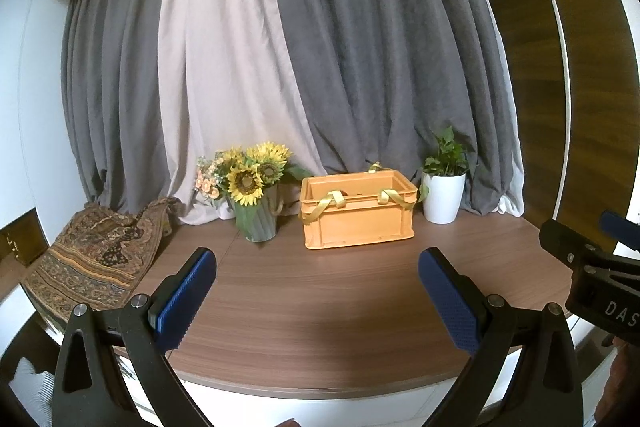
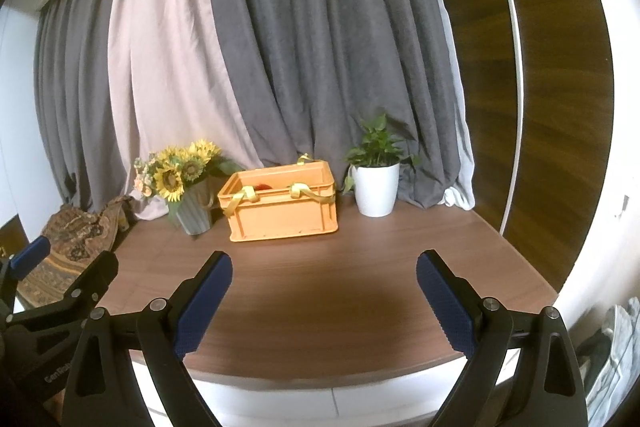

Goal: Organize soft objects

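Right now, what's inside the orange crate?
From the right wrist view, a small red-orange thing shows inside the crate, against the back wall. Yellow straps hang over its front rim. The front wall hides the floor, so the rest cannot be seen.

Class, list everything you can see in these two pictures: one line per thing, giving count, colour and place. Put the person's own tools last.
Table: one, brown wood, foreground.
Crate: one, orange with yellow straps, table's back centre; something red shows inside.
Vase of sunflowers: one, grey-green vase, yellow flowers, left of crate.
Potted plant: one, green in white pot, right of crate.
Patterned cloth: one, brown, table's left edge.
Curtains: grey and pale, behind.
Left gripper: black, blue pads, open.
Right gripper: same, open.
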Tool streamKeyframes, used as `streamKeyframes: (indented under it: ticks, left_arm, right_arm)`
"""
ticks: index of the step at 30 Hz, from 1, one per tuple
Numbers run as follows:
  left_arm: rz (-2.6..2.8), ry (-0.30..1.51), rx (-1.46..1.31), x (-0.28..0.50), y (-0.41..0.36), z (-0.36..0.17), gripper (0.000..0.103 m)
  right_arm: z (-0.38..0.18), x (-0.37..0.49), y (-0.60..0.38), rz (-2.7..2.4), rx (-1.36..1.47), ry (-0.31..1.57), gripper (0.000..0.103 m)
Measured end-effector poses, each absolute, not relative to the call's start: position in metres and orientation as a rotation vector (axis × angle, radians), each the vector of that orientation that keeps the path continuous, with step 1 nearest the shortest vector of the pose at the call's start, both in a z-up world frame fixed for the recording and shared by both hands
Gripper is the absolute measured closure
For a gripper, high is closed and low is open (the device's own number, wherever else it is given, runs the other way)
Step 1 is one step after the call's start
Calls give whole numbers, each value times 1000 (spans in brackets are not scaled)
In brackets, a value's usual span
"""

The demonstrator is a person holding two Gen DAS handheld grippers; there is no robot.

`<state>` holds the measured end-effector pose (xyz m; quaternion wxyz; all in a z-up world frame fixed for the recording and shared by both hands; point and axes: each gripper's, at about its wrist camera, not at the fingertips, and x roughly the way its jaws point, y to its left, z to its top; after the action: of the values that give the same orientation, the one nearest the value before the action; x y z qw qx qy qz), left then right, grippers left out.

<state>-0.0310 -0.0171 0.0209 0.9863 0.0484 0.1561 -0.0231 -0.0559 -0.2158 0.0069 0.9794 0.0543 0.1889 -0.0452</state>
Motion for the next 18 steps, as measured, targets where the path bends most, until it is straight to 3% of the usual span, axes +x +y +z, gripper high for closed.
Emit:
streamKeyframes:
  ticks: [18]
  left_arm:
    - [-20,274,115,-39,-29,26,0]
  right_arm:
    - [7,-65,-219,-104,107,375,8]
